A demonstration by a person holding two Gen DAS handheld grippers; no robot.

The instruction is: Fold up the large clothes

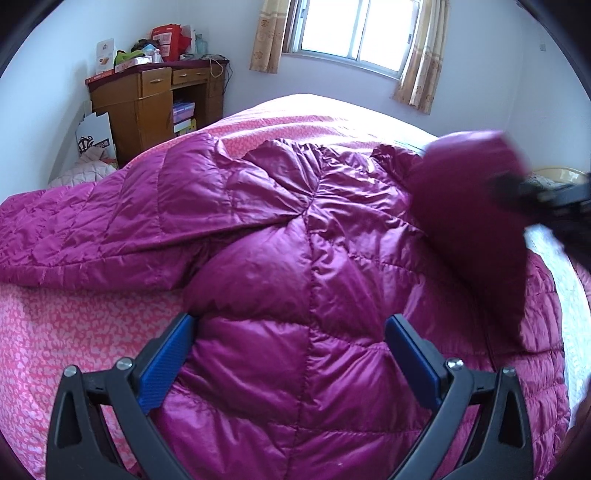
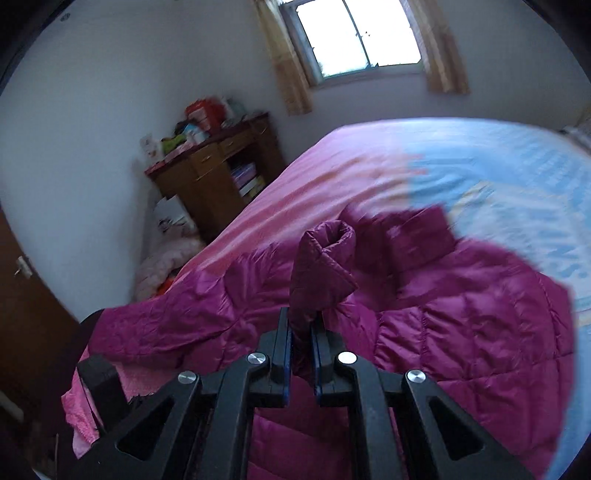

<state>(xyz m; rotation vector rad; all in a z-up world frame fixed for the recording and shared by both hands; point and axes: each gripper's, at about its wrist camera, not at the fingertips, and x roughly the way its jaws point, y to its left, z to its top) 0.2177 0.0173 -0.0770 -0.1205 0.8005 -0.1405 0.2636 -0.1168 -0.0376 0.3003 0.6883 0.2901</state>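
A large magenta quilted down jacket point(image 1: 303, 236) lies spread on the bed, one sleeve stretched out to the left. My left gripper point(image 1: 290, 326) is open, its blue pads just above the jacket's body. My right gripper point(image 2: 302, 325) is shut on the jacket's other sleeve point(image 2: 323, 266) and holds it lifted above the jacket point(image 2: 461, 325). In the left wrist view that lifted sleeve point(image 1: 476, 206) hangs blurred at the right, with the right gripper point(image 1: 517, 192) behind it.
The bed has a pink patterned cover point(image 1: 74, 325) and a light blue sheet point(image 2: 517, 177) on its far right. A wooden desk point(image 1: 155, 96) piled with boxes stands by the far left wall. A curtained window point(image 1: 354, 29) is behind. A dark door point(image 2: 22, 295) is at left.
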